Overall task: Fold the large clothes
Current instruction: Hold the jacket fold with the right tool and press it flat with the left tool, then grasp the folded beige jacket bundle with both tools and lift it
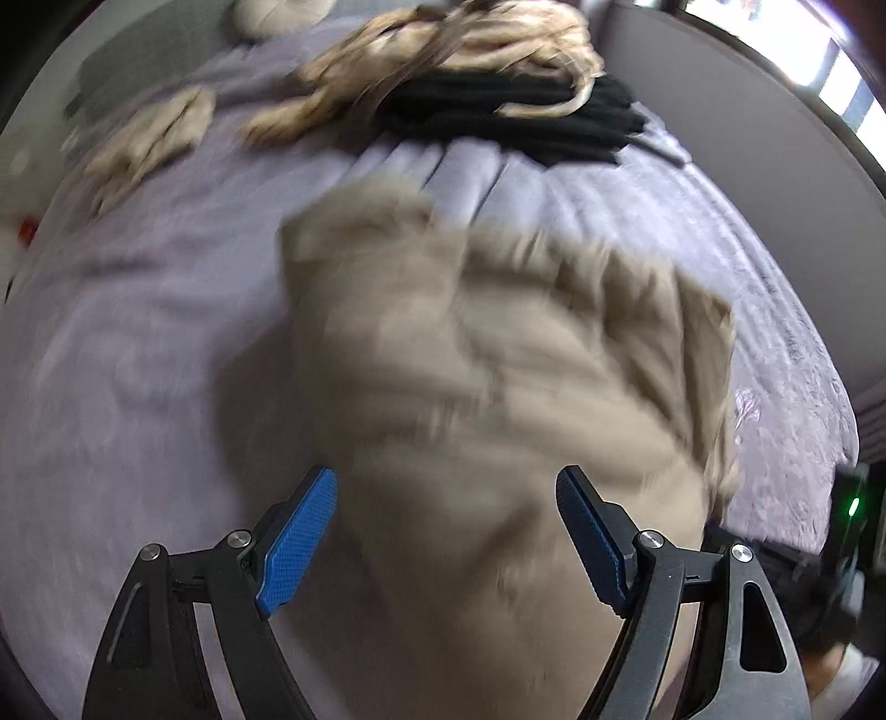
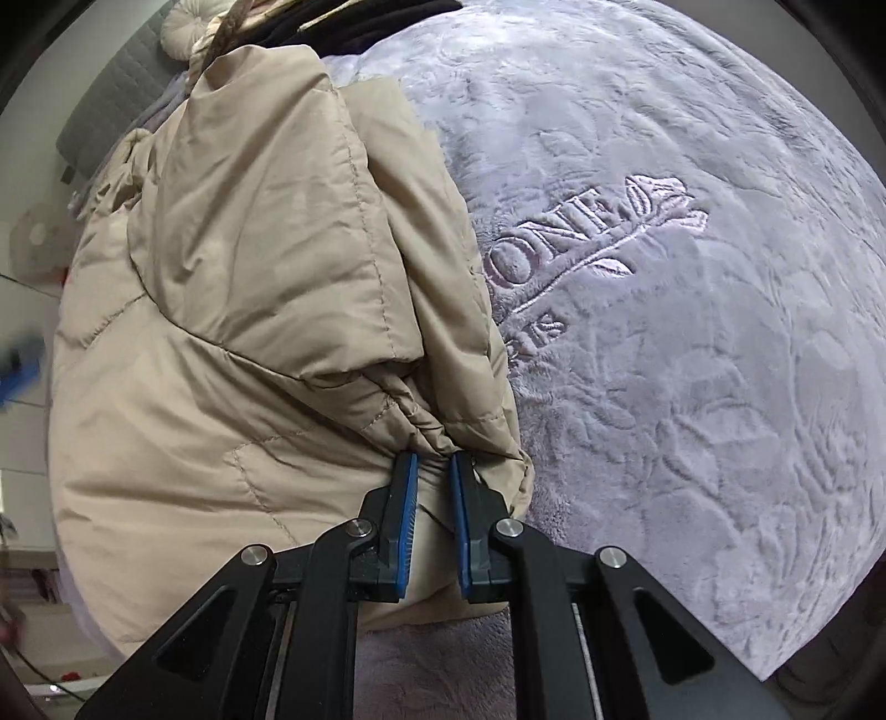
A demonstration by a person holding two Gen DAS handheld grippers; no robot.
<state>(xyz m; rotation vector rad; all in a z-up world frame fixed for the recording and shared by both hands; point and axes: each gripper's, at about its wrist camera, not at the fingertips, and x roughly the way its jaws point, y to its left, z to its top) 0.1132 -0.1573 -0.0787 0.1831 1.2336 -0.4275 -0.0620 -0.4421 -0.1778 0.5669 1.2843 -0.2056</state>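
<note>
Lavender embossed plush bedspread (image 2: 692, 332) carried a beige quilted puffer jacket (image 2: 249, 277). Right tool (image 2: 432, 471) was clamped on a bunched jacket edge; left tool (image 1: 446, 531) hung wide open above the blurred cloth, apparently holding nothing. Light, soft and slippery, the jacket was best pinched at seams or hems.

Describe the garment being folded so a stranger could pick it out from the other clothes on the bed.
Start at the lilac bedspread with the embroidered lettering. The beige jacket lies beside that lettering, its bunched edge pinched in the right claw. It is quilted, puffy and plain beige, unlike the black clothes and pale furry pile heaped farther up the bed.
</note>
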